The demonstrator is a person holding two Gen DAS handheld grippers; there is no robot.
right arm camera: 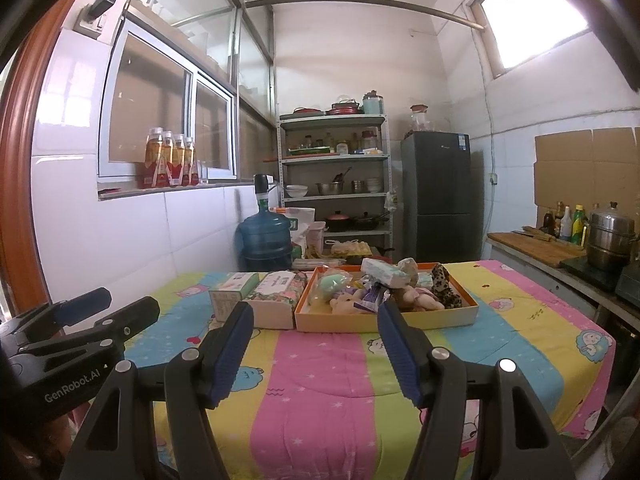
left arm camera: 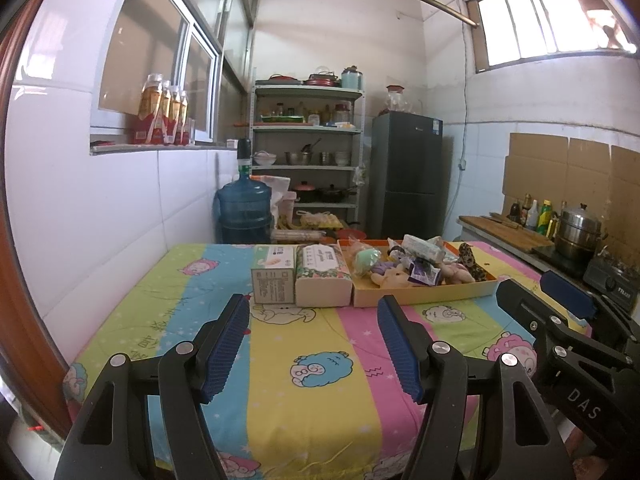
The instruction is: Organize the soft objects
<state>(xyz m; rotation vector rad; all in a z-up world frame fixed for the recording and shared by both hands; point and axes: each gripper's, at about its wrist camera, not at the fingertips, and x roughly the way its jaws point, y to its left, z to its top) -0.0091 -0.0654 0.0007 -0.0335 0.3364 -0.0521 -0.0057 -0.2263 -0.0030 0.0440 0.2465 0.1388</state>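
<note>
A shallow orange tray [left arm camera: 424, 298] [right arm camera: 384, 318] sits at the far side of the table, piled with soft things: a mint-green plush [left arm camera: 366, 260] [right arm camera: 334, 282], a tan teddy [left arm camera: 394, 278] [right arm camera: 348, 302], a leopard-print toy [left arm camera: 468, 258] [right arm camera: 444, 280] and a tissue pack [left arm camera: 424, 248] [right arm camera: 382, 272]. Two tissue boxes [left arm camera: 322, 280] [right arm camera: 276, 296] stand left of it. My left gripper [left arm camera: 314, 308] hovers open over the near table, nothing between its fingers. My right gripper [right arm camera: 316, 312] is likewise open and empty, well short of the tray. Each gripper shows at the edge of the other's view.
The table [left arm camera: 304, 360] carries a striped cartoon cloth. Behind it stand a blue water jug [left arm camera: 244, 212], a metal shelf [left arm camera: 308, 152] of cookware and a dark fridge [left arm camera: 408, 172]. A counter with a steel pot [left arm camera: 580, 232] runs along the right.
</note>
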